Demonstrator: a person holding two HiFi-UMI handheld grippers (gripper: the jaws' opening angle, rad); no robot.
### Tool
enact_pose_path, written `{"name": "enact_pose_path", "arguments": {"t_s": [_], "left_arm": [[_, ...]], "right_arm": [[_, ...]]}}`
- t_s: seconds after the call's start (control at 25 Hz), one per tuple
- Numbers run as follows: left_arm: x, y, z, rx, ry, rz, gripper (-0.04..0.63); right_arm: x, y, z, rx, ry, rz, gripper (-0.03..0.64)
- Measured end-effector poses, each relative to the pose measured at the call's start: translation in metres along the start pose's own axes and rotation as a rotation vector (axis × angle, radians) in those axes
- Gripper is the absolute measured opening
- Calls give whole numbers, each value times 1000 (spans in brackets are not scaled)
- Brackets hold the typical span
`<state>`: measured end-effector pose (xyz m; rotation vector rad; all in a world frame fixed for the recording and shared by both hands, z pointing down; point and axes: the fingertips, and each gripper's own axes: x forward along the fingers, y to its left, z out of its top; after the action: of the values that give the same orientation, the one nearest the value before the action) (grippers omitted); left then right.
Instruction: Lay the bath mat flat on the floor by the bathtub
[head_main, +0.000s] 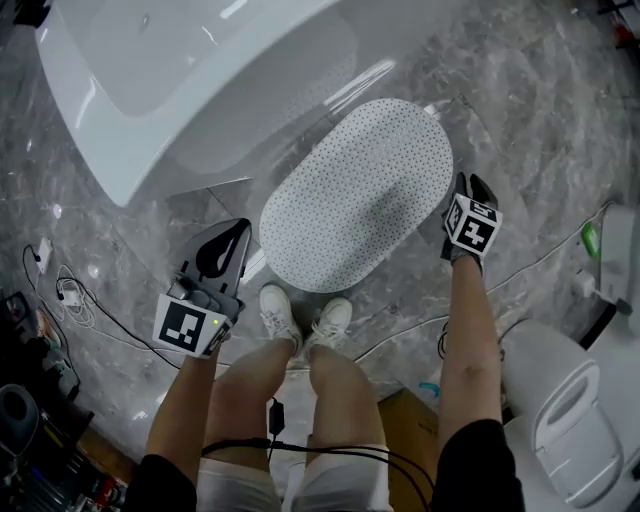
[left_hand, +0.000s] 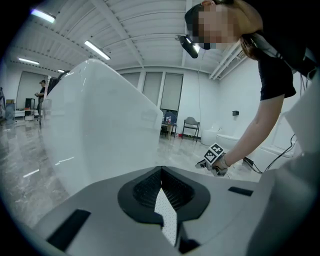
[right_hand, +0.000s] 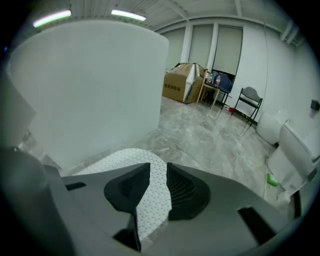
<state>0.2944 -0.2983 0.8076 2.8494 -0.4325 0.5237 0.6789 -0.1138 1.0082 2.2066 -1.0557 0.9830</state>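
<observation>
The white dotted oval bath mat (head_main: 355, 195) lies flat on the grey marble floor beside the white bathtub (head_main: 150, 90). My left gripper (head_main: 242, 225) is at the mat's near-left edge. In the left gripper view (left_hand: 161, 170) its jaw tips meet, with a strip of the mat (left_hand: 167, 215) between the pads. My right gripper (head_main: 463, 182) is at the mat's right edge. In the right gripper view (right_hand: 157, 167) its jaws stand apart, and the mat (right_hand: 150, 200) shows between them and spreads left over the floor. The tub wall (right_hand: 90, 85) rises close ahead.
The person's white shoes (head_main: 300, 315) stand just short of the mat. A white toilet (head_main: 575, 420) is at the lower right and a cardboard box (head_main: 410, 420) is near it. Cables (head_main: 70, 295) lie on the floor at the left. Boxes (right_hand: 182, 82) and a chair (right_hand: 248, 102) stand far off.
</observation>
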Motion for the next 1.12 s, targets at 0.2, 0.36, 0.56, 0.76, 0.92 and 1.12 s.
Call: {"name": "enact_pose_path", "arguments": {"t_s": [0.2,0.36,0.56,0.76,0.92,1.12], "left_arm": [[-18,-12,28,-2,16,-1,15],[-33,-23,49,-10,17,-4,14],[-56,-33,80,-34,10,6,14],[-77,-39,121,-27,-30,14,14],[-99,-44,159,-25,-64,33,14],[-132,-45,192,-41,-100,51,14]], "right_arm": [[-68,48,17,65,-118,190,43],[-123,85,33,93,-186,320,35],[-187,116,62,72,-244,425,28],[-251,126,101,2,-299,484,26],[-306,127,134,-14,-364,510,26],[-371,140,175,-3,-437,560,26]]}}
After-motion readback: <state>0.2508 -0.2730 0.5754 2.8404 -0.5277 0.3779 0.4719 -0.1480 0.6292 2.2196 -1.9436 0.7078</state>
